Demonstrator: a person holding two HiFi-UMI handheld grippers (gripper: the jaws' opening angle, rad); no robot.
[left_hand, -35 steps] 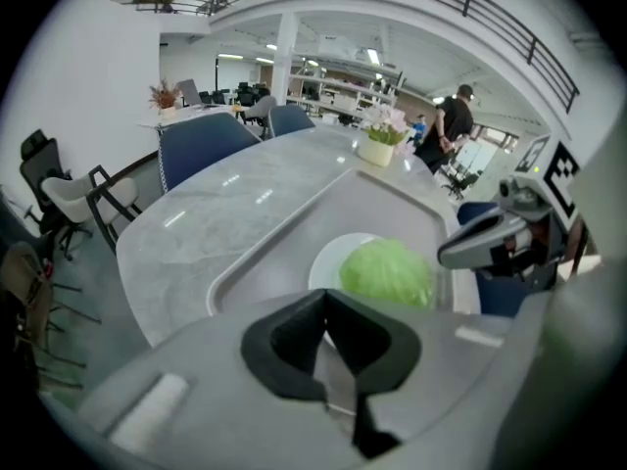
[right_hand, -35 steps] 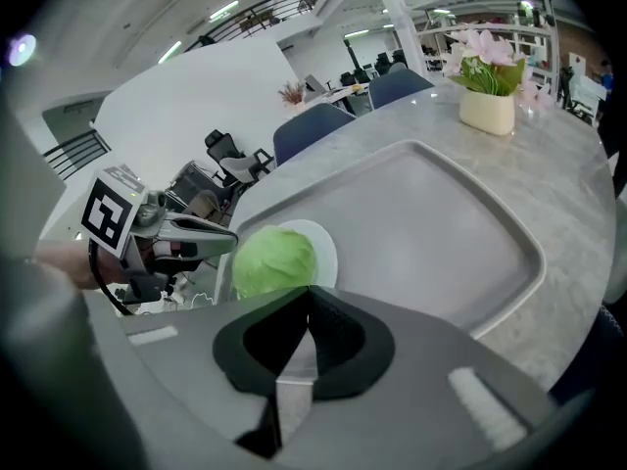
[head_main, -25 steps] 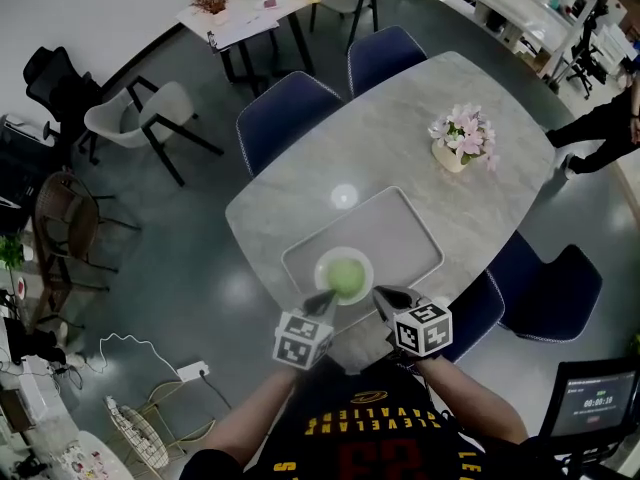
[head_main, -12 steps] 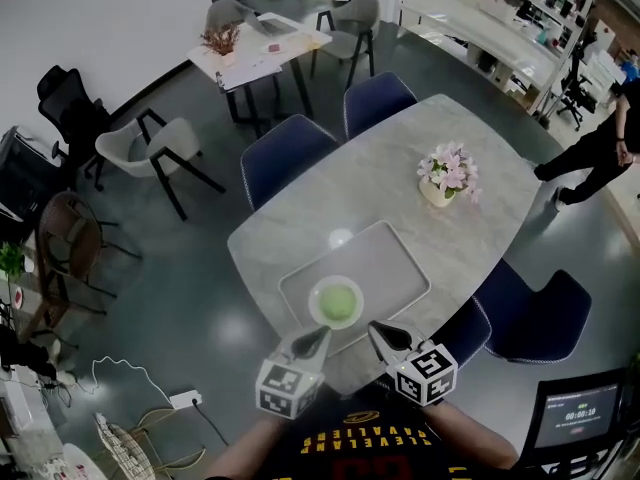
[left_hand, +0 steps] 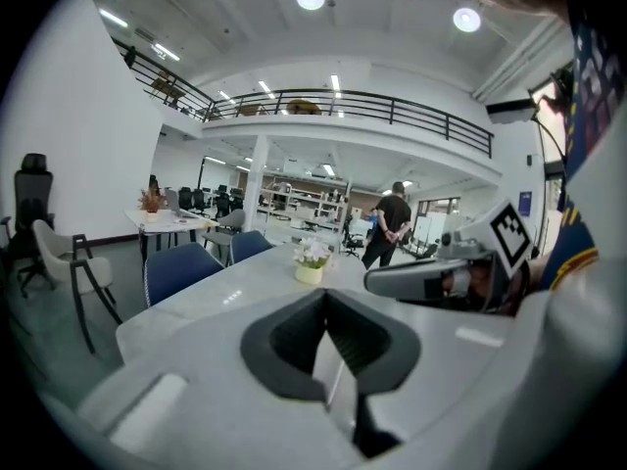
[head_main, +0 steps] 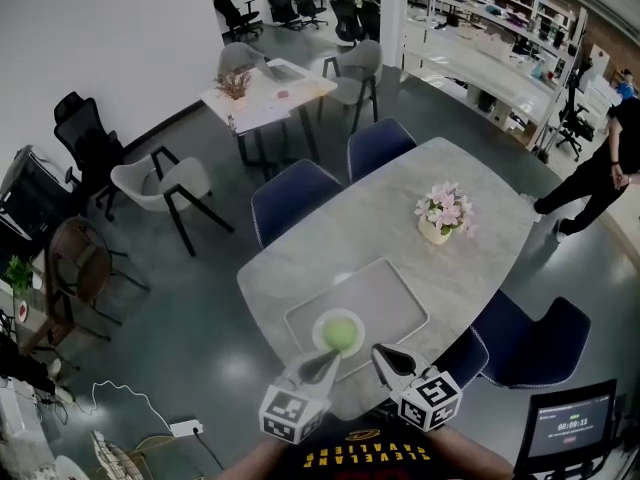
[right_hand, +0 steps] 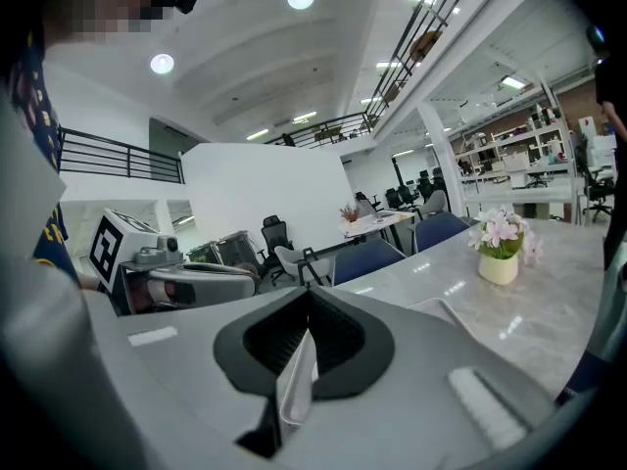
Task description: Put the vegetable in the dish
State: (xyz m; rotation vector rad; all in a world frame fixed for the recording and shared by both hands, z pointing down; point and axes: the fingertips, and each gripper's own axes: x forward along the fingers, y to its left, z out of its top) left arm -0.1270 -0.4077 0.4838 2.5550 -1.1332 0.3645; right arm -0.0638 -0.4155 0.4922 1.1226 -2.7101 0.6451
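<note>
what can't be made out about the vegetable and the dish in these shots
- Vegetable: head view, too small to name its kind; just a green lump in the dish.
- Dish and vegetable: missing from both gripper views, hidden below the left gripper and right gripper bodies.
- Whether either gripper touches the dish: head view, too small to tell.

Green vegetable (head_main: 341, 335), white dish (head_main: 319, 330), grey tray (head_main: 388, 296)

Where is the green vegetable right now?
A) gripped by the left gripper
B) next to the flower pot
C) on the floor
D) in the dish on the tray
D: the green vegetable lies in the dish, which stands on the tray.
</note>
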